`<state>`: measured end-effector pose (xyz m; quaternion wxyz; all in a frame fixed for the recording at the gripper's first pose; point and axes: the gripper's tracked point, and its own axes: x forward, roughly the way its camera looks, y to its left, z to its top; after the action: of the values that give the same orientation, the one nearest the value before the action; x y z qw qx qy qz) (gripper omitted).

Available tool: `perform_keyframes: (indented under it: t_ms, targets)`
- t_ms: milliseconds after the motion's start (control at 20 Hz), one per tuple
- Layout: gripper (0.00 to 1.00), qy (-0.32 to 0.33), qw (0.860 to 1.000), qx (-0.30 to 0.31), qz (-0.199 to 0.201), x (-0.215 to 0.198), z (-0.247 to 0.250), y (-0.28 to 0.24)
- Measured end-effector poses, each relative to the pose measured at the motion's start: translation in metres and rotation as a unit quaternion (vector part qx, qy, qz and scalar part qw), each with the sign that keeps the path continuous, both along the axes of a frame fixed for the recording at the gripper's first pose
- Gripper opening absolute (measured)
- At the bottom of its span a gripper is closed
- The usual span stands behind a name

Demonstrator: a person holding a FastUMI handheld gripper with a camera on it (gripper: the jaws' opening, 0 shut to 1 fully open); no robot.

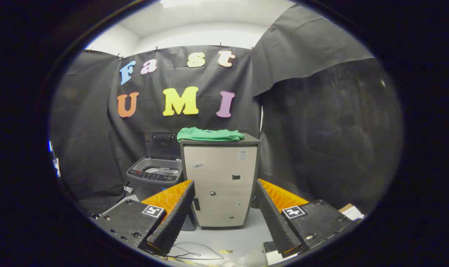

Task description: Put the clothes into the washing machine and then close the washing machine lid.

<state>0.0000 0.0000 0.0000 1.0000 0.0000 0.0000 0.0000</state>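
Observation:
A folded green garment point(209, 134) lies on top of a beige cabinet point(220, 185), well beyond my fingers. Left of the cabinet stands a grey top-loading washing machine point(154, 174) with its lid point(164, 145) raised upright, the drum opening showing. My gripper point(224, 185) is open, its two black ribbed fingers point(176, 215) spread wide with nothing between them. It sits far back from both the cabinet and the washer, pointing at the cabinet's front.
Black cloth walls close in the booth behind and to the right. The pale floor point(217, 237) ahead carries a thin black cable point(189, 256) near my fingers. A small cardboard box point(352, 211) sits low on the right.

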Motion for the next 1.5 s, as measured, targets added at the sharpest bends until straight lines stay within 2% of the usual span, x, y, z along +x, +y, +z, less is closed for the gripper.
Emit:
perform_keyframes:
  t_ms: [1000,1250,1500]
  targets:
    - [1.00,0.008,1.000,0.010,-0.009,0.000,0.001,0.003]
    - [1.00,0.003,1.000,0.015,-0.018,0.008,0.029,0.019]
    - [1.00,0.001,1.000,0.014,-0.025,0.040,0.074,0.033]
